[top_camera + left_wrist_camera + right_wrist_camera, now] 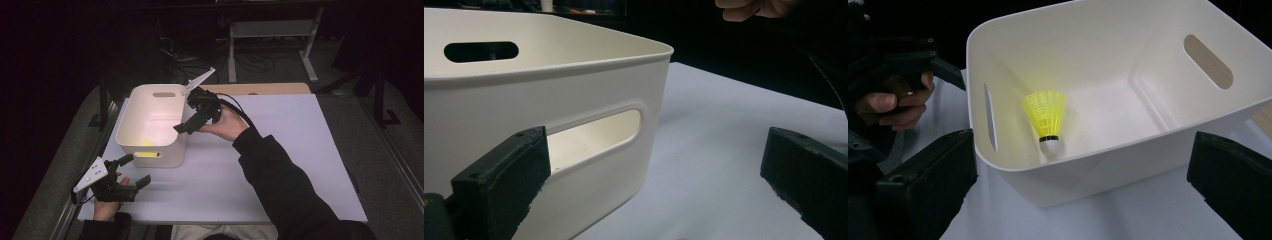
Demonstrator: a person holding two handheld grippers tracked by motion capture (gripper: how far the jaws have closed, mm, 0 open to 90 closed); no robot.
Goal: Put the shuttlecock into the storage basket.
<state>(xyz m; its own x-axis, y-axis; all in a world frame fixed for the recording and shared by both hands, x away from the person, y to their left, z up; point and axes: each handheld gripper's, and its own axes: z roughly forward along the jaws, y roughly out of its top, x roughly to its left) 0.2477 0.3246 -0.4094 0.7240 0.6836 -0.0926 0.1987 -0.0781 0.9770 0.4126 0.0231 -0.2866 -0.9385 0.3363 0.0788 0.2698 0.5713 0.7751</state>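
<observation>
High view: a person at a white table (280,165) holds the right gripper (192,122) over the near right corner of a cream bin (131,131), its jaws spread wide with nothing between them. Right gripper view looks down into the bin (1118,40), where a yellow shuttlecock (1046,120) stands cork-down on the floor, close against the wall with the slot handle. The drop looks done, and the step in hand appears to be drawing that gripper clear. Doing it well likely means lifting straight up before swinging away, since the jaws hang just above the rim and a knock could shove the light bin across the smooth table or tip the shuttlecock over. Keeping the jaws released until they are clear of the rim should avoid snagging the wall.

The left gripper (131,172) rests near the table's front left corner, just short of the bin's near wall, jaws also released and empty; its own view looks along that wall (589,165) at the slot handle. From there it could steady the bin if it slid.
</observation>
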